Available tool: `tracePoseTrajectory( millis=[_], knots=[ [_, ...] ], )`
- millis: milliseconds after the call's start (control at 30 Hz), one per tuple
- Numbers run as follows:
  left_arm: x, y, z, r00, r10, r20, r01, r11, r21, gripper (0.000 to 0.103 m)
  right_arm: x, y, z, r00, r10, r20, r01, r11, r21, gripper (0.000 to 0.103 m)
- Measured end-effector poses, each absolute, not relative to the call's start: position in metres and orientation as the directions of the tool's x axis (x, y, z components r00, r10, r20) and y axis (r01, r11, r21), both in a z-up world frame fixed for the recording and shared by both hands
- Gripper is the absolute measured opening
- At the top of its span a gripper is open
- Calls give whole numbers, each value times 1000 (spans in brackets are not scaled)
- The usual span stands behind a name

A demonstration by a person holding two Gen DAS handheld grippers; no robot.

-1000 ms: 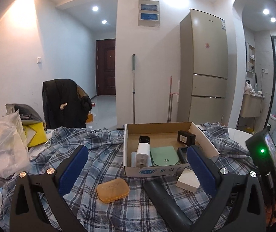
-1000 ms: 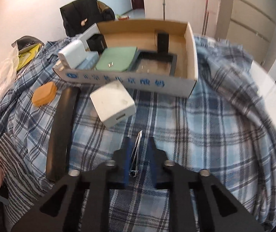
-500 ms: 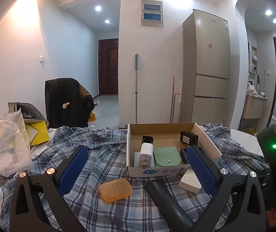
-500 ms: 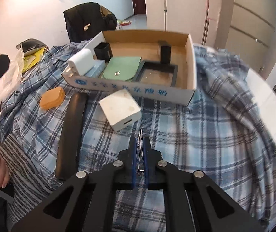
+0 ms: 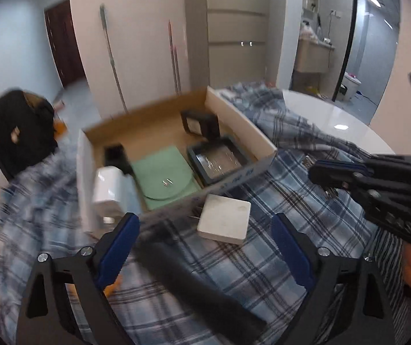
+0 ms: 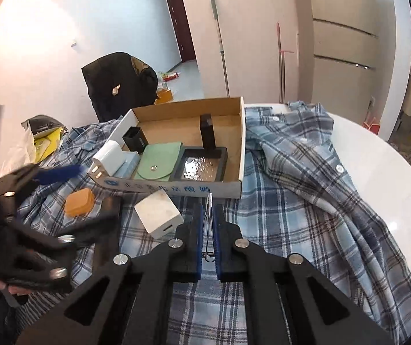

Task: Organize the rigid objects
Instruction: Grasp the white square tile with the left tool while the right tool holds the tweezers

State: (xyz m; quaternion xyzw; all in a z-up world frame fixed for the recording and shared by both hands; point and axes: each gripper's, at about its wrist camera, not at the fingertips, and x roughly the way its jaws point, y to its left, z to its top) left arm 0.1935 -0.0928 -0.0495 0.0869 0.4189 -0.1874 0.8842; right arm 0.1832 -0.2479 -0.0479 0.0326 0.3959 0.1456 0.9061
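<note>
A cardboard box (image 5: 263,141) (image 6: 241,155) on the plaid cloth holds a green pouch (image 5: 163,176) (image 6: 156,165), a dark tray (image 5: 217,159) (image 6: 199,166), a white charger (image 5: 107,185) (image 6: 109,153) and black blocks. My right gripper (image 6: 208,210) is shut on a thin metal clip (image 6: 208,201), held above the cloth just before the box's front wall; it also shows in the left wrist view (image 5: 313,169). My left gripper (image 5: 202,230) is open above a white square block (image 5: 224,221) (image 6: 159,215) and a long black object (image 5: 193,281). An orange case (image 6: 79,202) lies left of the block.
The plaid cloth (image 6: 306,201) covers a round white table (image 6: 392,178). A black jacket on a chair (image 6: 119,83) and bags (image 6: 44,138) stand at the left. A fridge (image 6: 346,43) and mop (image 6: 219,40) are behind.
My left gripper swung down and forward to look over the box and white block. My right gripper, shut on the clip, rose and moved toward the box front.
</note>
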Motion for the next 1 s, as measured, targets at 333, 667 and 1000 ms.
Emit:
tracePoseTrajectory(
  millis=[333,667,1000],
  knots=[
    [201,-114,-59,547,-247,-800,443,896,26,94,186,-258,-52,632,295,-717,-228,955,191,6],
    [218,-118,-81,499,-245,-831,488,872,36,85,184,-259,-52,621,309,-720,-242,950,198,6],
    [195,-107,-78,540,-247,-804,453,891,30,51,184,-263,-50,624,313,-716,-233,949,211,6]
  ],
)
